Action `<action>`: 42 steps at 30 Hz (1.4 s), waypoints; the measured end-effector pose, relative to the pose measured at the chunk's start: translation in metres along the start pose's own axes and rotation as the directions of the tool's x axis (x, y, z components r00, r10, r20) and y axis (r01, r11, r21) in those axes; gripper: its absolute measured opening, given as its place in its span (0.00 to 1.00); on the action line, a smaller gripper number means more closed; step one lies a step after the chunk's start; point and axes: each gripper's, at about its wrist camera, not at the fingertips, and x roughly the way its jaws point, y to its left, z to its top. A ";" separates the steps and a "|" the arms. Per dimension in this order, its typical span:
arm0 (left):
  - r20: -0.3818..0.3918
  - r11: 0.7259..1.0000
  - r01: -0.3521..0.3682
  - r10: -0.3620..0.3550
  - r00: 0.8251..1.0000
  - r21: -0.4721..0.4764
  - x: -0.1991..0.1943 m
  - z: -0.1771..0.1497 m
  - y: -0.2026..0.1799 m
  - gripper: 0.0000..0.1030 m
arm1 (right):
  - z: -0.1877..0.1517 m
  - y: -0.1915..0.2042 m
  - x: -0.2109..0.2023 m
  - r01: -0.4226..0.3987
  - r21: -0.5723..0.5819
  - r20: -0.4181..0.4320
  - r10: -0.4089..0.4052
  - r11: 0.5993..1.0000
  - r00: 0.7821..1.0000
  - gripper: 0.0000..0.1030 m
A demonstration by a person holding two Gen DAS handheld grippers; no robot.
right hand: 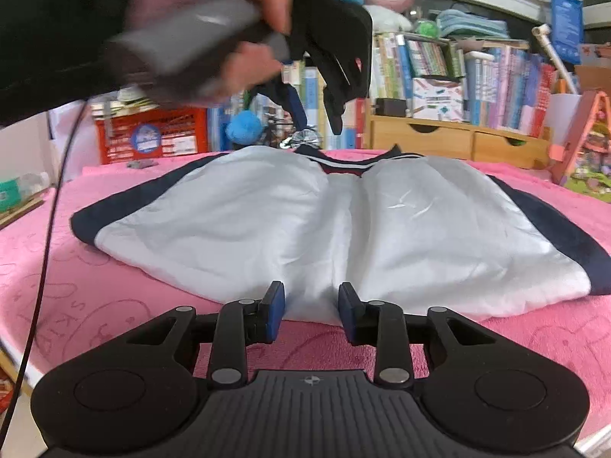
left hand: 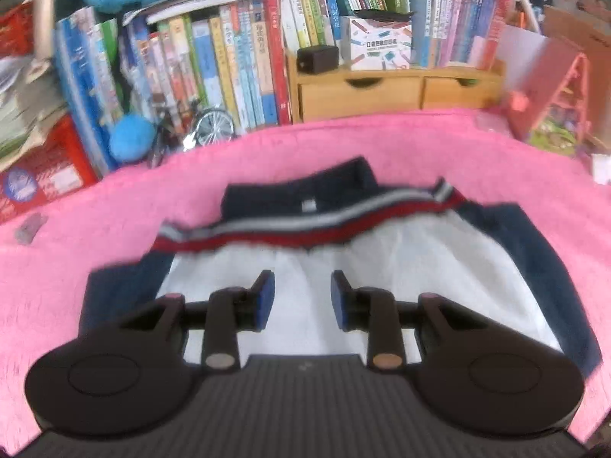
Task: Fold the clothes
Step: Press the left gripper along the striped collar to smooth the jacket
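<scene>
Presently, a white and navy jacket (right hand: 336, 225) lies spread on the pink towel (right hand: 95, 305) covering the table, its red-striped hem band (left hand: 305, 225) toward the books (left hand: 229, 68). Left gripper (left hand: 302, 297): raised over the white panel, jaws apart, nothing held. Right gripper (right hand: 311, 311): low at the garment's near edge, jaws apart, empty. Left view is motion-blurred. A wooden drawer unit (right hand: 458, 141) stands behind.
</scene>
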 end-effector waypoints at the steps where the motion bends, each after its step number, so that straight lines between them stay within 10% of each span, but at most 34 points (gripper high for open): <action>1: 0.002 1.000 0.003 -0.003 1.000 -0.006 -0.007 -0.010 0.002 0.29 | 0.000 -0.002 -0.001 -0.017 -0.014 0.002 0.017 1.000 1.000 0.32; 20: -0.016 0.965 0.012 -0.017 1.000 -0.261 -0.074 -0.178 0.027 0.35 | -0.001 -0.019 -0.071 0.067 0.108 0.090 -0.077 0.992 0.993 0.50; 33: 0.069 0.942 0.211 -0.200 0.977 -0.263 -0.081 -0.122 0.039 0.35 | 0.008 -0.008 -0.027 0.099 0.133 0.010 -0.101 0.986 0.995 0.42; 42: -0.095 0.944 0.260 -0.283 0.954 -0.204 -0.022 -0.084 0.017 0.35 | 0.009 -0.005 0.010 0.106 0.160 -0.058 -0.098 0.981 0.993 0.39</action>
